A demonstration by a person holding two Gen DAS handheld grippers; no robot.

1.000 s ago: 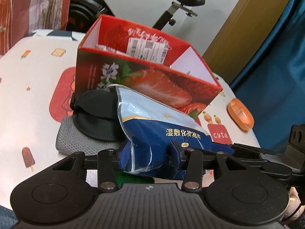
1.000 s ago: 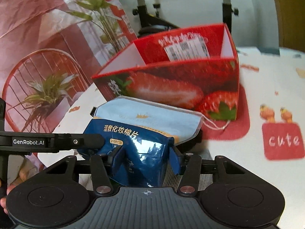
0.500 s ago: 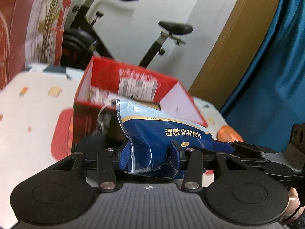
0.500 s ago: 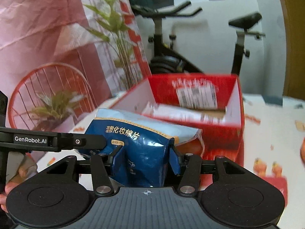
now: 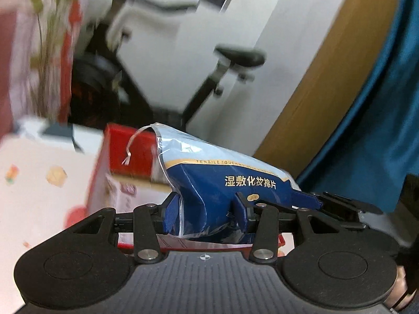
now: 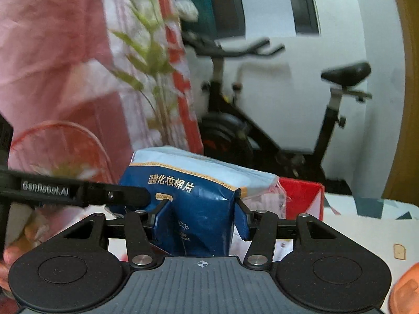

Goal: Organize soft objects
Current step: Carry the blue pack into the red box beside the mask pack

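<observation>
A blue and pale-blue bag of cotton pads (image 5: 222, 172) hangs in the air, gripped from two sides. My left gripper (image 5: 205, 209) is shut on the bag's lower end, and its blue pads dent the foil. My right gripper (image 6: 200, 217) is shut on the same bag (image 6: 188, 183) from the other side. One finger of the left gripper (image 6: 78, 193) crosses the right wrist view at the left. The open red strawberry box (image 5: 125, 151) lies below and behind the bag, and its far corner (image 6: 301, 193) shows beside the bag. A white drawstring (image 5: 129, 146) dangles from the bag's top.
The patterned white tablecloth (image 5: 39, 183) spreads left of the box. An exercise bike (image 6: 262, 120) stands behind the table against a white wall. A blue curtain (image 5: 379, 104) and a wooden panel (image 5: 327, 78) are at the right. An orange object (image 6: 406, 287) sits at the table's near right.
Both grippers have risen with the bag and tilted upward, bringing it from the table in front of the box to above the box. The black and grey cloths have dropped out of view.
</observation>
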